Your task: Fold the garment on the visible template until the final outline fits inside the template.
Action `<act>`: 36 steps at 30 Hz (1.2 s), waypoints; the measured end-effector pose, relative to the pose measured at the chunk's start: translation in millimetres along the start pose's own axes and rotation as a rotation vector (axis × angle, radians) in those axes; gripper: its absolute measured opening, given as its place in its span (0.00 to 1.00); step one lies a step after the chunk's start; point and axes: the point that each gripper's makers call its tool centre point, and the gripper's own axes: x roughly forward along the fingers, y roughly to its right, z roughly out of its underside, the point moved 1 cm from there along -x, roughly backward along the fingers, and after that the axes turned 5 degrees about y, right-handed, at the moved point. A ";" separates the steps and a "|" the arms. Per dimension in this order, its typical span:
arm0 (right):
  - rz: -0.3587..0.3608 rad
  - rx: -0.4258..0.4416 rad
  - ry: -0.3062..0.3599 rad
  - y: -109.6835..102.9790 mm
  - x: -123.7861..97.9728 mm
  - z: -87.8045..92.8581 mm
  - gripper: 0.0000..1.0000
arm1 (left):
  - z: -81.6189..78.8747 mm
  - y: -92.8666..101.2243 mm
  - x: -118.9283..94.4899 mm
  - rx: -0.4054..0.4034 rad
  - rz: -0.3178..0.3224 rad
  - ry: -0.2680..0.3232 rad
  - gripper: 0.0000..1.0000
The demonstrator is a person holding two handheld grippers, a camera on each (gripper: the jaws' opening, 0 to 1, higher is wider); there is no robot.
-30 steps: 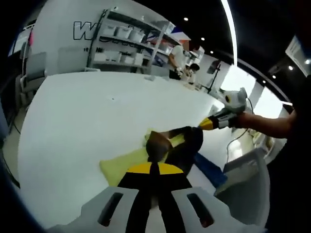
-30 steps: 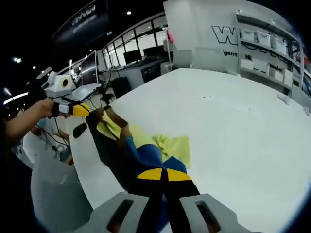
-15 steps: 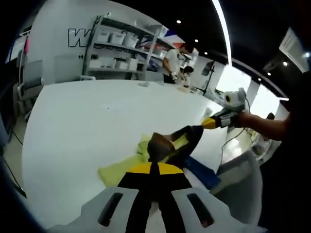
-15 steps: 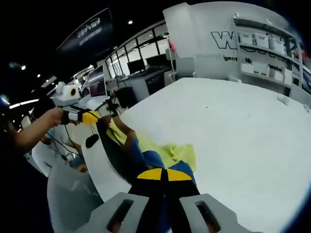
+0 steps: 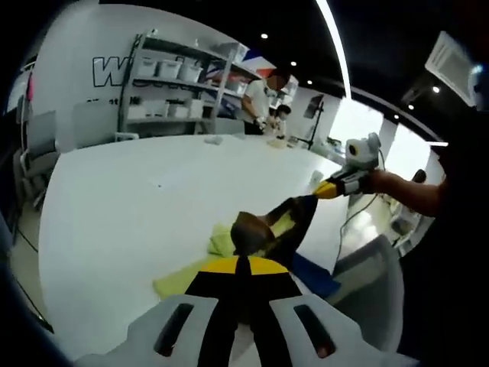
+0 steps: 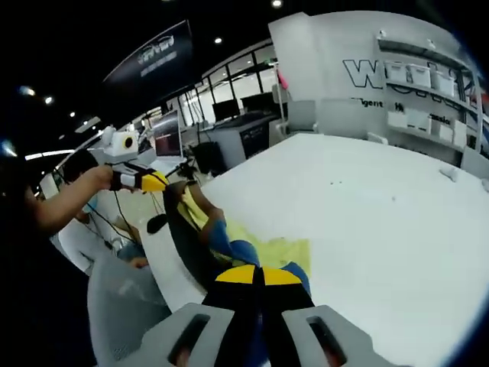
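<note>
Tool jaws (image 5: 243,269) pinch the garment (image 5: 269,233), its outline bunched, unreadable

The garment (image 5: 263,233) hangs between both grippers above the table (image 5: 130,199); shelves (image 5: 164,88) stand behind the table.

1. The left gripper (image 5: 242,269) rises from the bottom of the left gripper view with its yellow-and-black jaws pressed together, pinching cloth at their tips.
2. The right gripper (image 6: 260,275) rises from the bottom of the right gripper view, its jaws likewise closed with cloth caught between them.
3. In the left gripper view the right gripper enters from the right, yellow tip pointing left, held by the person's right hand (image 5: 376,182) on an outstretched forearm.
4. In the right gripper view the left gripper enters from the left, yellow tip pointing right, held by the left hand (image 6: 98,177), bare forearm extended.
5. Both grippers are raised, held well apart.
</note>
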 end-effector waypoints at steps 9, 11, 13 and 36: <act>-0.018 -0.045 0.102 -10.1 -18.5 -39.6 0.00 | -33.2 13.3 -5.4 0.039 0.016 0.073 0.00; -0.017 -0.047 0.119 -12.3 -23.1 -46.3 0.00 | -38.5 15.4 -8.6 0.043 0.019 0.088 0.00; -0.025 -0.054 0.144 -17.0 -27.9 -53.9 0.00 | -43.3 16.9 -12.0 0.045 0.018 0.106 0.00; -0.162 -0.138 0.344 -76.5 -79.3 -128.1 0.00 | -110.9 65.9 -50.4 0.152 0.115 0.254 0.00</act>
